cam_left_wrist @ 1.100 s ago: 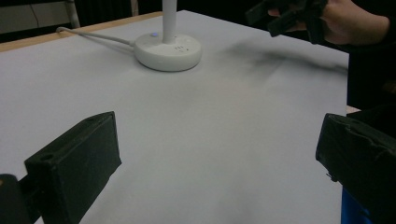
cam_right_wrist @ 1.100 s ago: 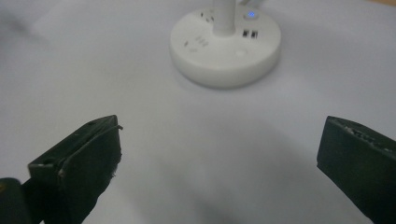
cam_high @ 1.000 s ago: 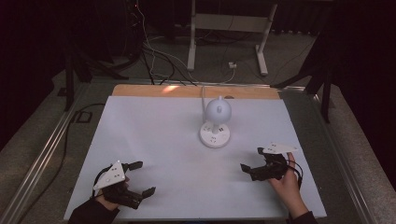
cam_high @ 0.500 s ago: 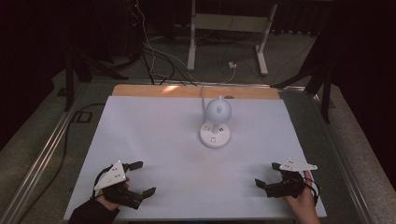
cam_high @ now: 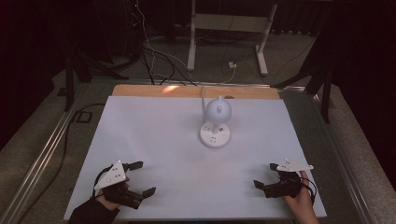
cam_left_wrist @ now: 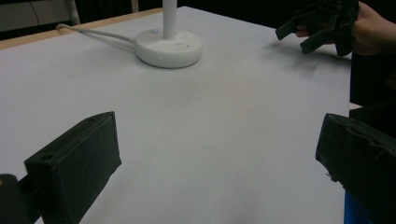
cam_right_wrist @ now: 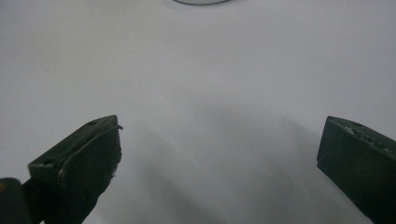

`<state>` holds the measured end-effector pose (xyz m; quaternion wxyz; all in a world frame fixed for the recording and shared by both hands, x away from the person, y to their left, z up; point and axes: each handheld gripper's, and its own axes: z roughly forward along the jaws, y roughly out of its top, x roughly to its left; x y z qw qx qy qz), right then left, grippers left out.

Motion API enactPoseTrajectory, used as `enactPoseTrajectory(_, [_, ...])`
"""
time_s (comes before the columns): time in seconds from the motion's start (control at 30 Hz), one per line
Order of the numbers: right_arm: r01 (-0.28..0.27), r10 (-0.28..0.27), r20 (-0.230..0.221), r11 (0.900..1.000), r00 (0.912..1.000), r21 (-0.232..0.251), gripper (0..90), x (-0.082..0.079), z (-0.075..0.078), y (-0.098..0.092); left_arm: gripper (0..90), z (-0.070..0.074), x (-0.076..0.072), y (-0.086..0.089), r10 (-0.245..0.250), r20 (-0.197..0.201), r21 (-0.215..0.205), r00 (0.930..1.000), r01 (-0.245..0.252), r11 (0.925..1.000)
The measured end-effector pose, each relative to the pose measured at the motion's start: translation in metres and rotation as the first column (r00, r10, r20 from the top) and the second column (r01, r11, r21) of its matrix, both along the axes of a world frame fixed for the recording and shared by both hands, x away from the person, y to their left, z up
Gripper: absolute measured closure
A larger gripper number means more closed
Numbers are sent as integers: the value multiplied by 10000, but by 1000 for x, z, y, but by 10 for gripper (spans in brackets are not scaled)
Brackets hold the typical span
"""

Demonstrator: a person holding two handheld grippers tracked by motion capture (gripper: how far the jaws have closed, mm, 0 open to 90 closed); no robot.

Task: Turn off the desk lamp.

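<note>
A white desk lamp (cam_high: 215,134) with a round base and a bulbous head stands on the white table top (cam_high: 154,135), right of centre toward the back. My left gripper (cam_high: 145,177) rests open near the front left corner, nothing between its jaws. Its own view has the left gripper (cam_left_wrist: 217,158) wide open over bare table, with the lamp base (cam_left_wrist: 168,46) ahead. My right gripper (cam_high: 265,175) sits open near the front right edge, held by a hand, pointing left. The right gripper (cam_right_wrist: 219,158) is open over bare white surface, the lamp base rim (cam_right_wrist: 201,1) at the top.
The lamp's white cable (cam_left_wrist: 93,32) runs off toward a wooden strip (cam_high: 187,91) along the table's far edge. Metal rails (cam_high: 42,154) flank the table. On the dark floor behind are cables and a white stand frame (cam_high: 224,21). The right gripper (cam_left_wrist: 322,23) appears far off.
The right gripper has drawn back toward the front edge and a little right, away from the lamp. The left gripper has stayed put. Both remain open.
</note>
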<state>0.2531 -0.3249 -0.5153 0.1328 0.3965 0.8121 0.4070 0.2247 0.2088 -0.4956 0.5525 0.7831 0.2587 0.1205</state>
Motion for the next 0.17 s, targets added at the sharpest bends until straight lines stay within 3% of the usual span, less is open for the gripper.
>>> enactPoseTrajectory(0.17, [12, -12, -2, 10000, 10000, 17, 0, 0, 0, 0, 4, 1, -1, 0, -34, 48, 19, 10000, 34, 10000])
